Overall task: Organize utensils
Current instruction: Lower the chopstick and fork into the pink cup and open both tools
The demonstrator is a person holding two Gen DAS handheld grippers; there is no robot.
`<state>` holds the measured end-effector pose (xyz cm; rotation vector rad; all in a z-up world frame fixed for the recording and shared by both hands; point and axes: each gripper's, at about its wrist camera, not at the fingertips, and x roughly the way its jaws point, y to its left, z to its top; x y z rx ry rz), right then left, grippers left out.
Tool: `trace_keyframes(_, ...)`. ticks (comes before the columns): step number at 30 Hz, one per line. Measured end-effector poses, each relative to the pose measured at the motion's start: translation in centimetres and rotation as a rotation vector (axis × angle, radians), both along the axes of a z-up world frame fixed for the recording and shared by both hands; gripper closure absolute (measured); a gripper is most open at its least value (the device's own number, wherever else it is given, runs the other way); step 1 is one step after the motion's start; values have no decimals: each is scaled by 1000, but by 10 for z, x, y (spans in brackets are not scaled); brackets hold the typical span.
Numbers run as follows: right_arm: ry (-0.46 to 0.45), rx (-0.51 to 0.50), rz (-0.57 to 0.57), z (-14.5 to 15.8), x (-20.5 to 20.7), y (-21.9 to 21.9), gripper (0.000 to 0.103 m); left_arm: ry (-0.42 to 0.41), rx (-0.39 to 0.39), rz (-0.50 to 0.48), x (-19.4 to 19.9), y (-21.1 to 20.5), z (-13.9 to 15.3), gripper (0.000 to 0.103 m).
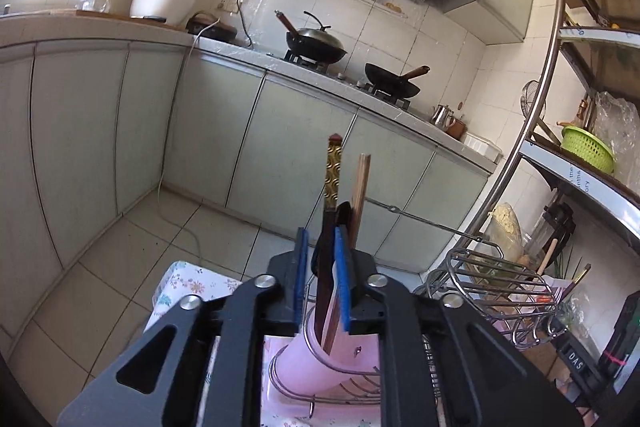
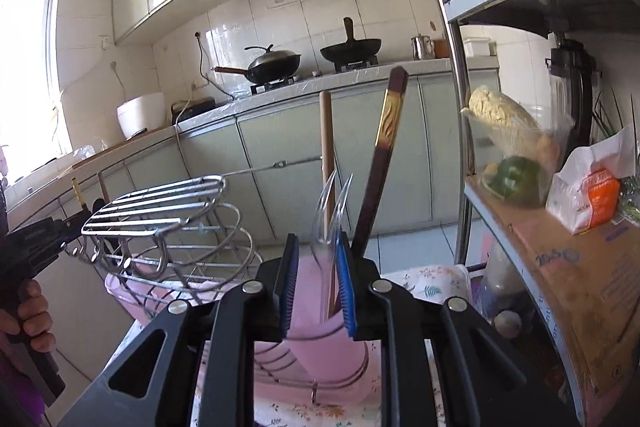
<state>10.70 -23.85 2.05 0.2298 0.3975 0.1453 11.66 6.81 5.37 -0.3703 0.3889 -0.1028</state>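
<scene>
A pink cup stands in a wire ring on the floral-cloth table. Dark chopsticks with gold bands and wooden chopsticks stand upright in it. My left gripper is open around them; they lean by its right pad, with a gap to the left pad. In the right wrist view a second pink cup holds a blurred metal fork, tines up, a wooden stick and a dark gold-banded chopstick. My right gripper is open, with the fork between its pads, nearer the right one.
A steel wire rack with hooks sits between the two cups, over a pink tub. A metal shelf with bags and a cardboard box stands close on the right. A person's hand holds the left tool. Counter and woks lie beyond.
</scene>
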Motion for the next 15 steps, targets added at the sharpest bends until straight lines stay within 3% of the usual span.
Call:
trace_keyframes(3, 2, 8, 13, 1, -6, -1, 78, 4, -25, 0, -6, 5, 1, 76)
trace_keyframes(7, -5, 9, 12, 3, -19, -2, 66, 5, -40, 0, -18, 9, 4, 74)
trace_keyframes(15, 68, 38, 26, -10, -42, -6, 66, 68, -9, -62, -46, 1, -11, 74)
